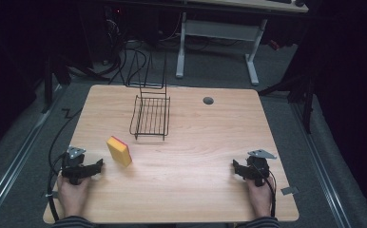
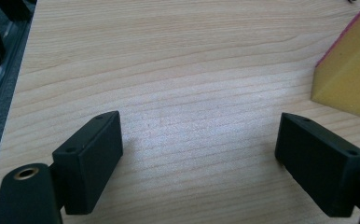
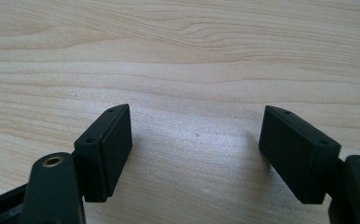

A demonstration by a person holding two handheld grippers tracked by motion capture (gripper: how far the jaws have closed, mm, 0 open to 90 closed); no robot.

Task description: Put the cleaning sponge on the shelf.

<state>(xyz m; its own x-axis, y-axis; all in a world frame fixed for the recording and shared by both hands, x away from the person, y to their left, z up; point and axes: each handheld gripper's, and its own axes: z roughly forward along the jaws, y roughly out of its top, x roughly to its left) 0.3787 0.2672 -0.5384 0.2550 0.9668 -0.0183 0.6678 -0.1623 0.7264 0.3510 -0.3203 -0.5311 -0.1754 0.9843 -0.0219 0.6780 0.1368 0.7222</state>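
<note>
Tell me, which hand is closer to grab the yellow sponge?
Left, probably. The left tool sits open right beside the sponge, while the right tool rests far across the table.

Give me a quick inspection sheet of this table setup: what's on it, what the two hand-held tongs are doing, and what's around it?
Surface: light wooden table, with a round grey hole near the far edge.
Job's things: yellow sponge with a pink face, standing on edge, close to the left tongs and apart from them; black wire rack farther back.
Clutter: nothing seen.
Grippers: left tongs open, nothing between them; right tongs open, nothing between them; both rest low at the near edge.
Cables: one black cable trails off the left side, another from the right tongs.
Surroundings: dark room, grey floor, white desk frame behind.
</note>
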